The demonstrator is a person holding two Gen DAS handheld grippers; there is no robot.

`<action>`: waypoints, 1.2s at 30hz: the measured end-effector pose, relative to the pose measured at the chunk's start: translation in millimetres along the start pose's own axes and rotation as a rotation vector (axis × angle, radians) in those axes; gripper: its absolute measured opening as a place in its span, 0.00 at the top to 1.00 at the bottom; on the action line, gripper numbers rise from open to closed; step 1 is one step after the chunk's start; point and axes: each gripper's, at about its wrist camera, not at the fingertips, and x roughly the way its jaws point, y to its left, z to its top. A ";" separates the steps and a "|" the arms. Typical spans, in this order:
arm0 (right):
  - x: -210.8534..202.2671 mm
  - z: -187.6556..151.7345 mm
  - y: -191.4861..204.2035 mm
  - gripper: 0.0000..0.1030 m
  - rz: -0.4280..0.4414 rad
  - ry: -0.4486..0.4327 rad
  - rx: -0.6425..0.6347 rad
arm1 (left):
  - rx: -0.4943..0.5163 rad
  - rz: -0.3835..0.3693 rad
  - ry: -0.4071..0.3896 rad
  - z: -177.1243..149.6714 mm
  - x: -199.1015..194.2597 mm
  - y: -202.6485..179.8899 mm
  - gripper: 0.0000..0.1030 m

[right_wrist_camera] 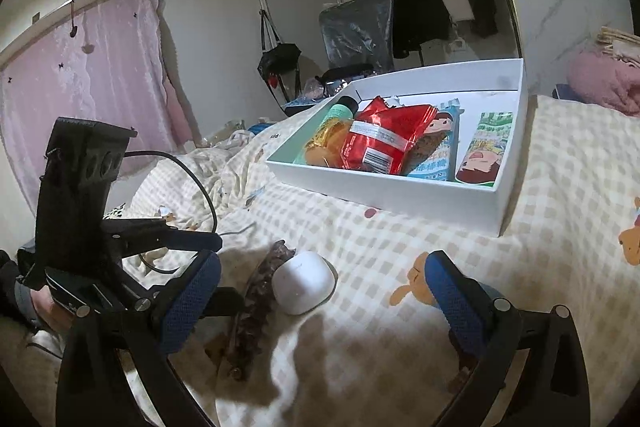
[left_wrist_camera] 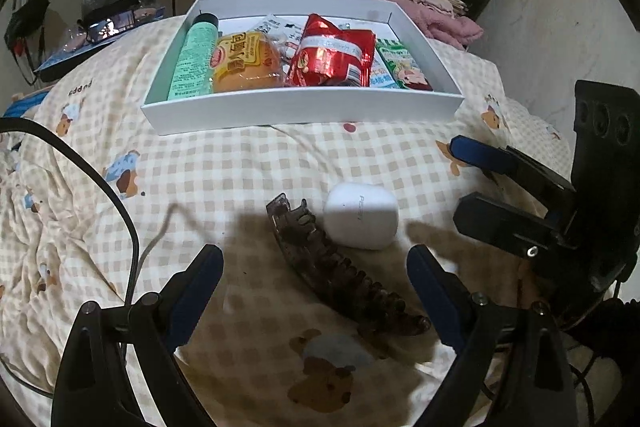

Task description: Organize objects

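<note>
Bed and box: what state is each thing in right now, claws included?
White box: open, no lid.
Red packet: lying in the box.
Green tube: lying flat in the box.
Hair clip: loose on the bedspread.
White case: shut.
Left claw: open, empty.
Right claw: open, empty.

Left gripper [left_wrist_camera: 316, 259]: black plastic frame, jaws faced with blue textured pads, silver screw heads at the pivots, a black cable [left_wrist_camera: 120, 203] trailing off it. Right gripper [right_wrist_camera: 324, 275]: same build, black arms, blue mesh-patterned pads, round silver screws. Each carries a tall black block on its body with three round holes; a dark sleeve [right_wrist_camera: 12, 291] shows behind the left one.
</note>
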 end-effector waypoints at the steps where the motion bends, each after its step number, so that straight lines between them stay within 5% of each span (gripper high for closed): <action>1: -0.1 -0.1 -0.1 0.01 0.001 -0.001 0.000 | 0.002 0.002 0.008 -0.1 1.4 -0.4 0.08; 36: 4.8 -5.9 -1.4 0.01 0.001 0.017 0.000 | -0.015 0.001 0.072 -1.9 13.6 3.7 0.08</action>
